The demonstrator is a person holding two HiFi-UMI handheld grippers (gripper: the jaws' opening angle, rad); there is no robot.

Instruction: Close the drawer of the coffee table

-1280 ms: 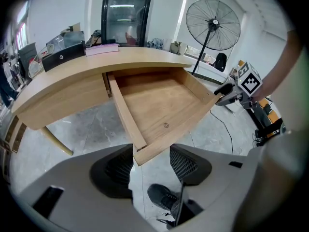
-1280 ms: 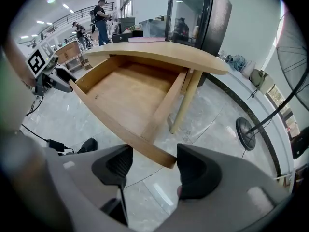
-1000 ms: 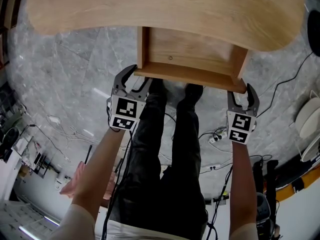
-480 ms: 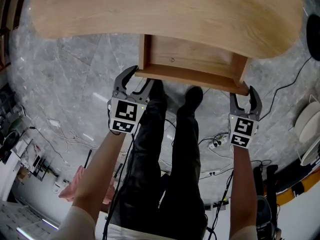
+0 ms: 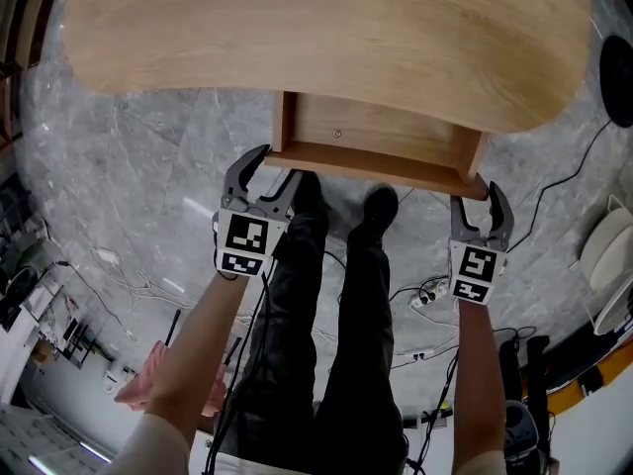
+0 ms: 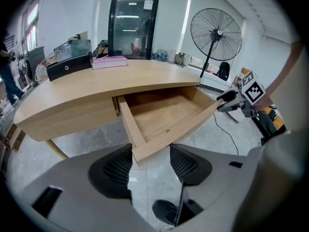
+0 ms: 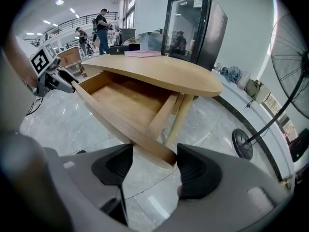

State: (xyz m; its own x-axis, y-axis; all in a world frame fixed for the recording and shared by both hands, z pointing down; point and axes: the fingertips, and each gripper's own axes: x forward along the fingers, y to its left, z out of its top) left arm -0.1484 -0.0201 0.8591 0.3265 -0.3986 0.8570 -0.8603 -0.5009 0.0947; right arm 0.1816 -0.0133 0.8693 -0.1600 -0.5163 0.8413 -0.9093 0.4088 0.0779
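Left gripper (image 5: 276, 164): at the front left corner of the drawer (image 5: 376, 132), jaws wide, the corner between them.
Drawer: open, sticking out from under the coffee table (image 5: 326, 38) top.
Black shoes (image 5: 381, 204): on the grey floor (image 5: 148, 166), near the drawer front.
Right gripper (image 5: 479, 202): at the drawer's front right corner, jaws wide, the corner between them.

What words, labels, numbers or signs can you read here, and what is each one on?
Nothing here is readable.
Sticker on the fridge: too small to read.
Left tool and right tool: cubes bear black-and-white square patterns, no letters or numbers.
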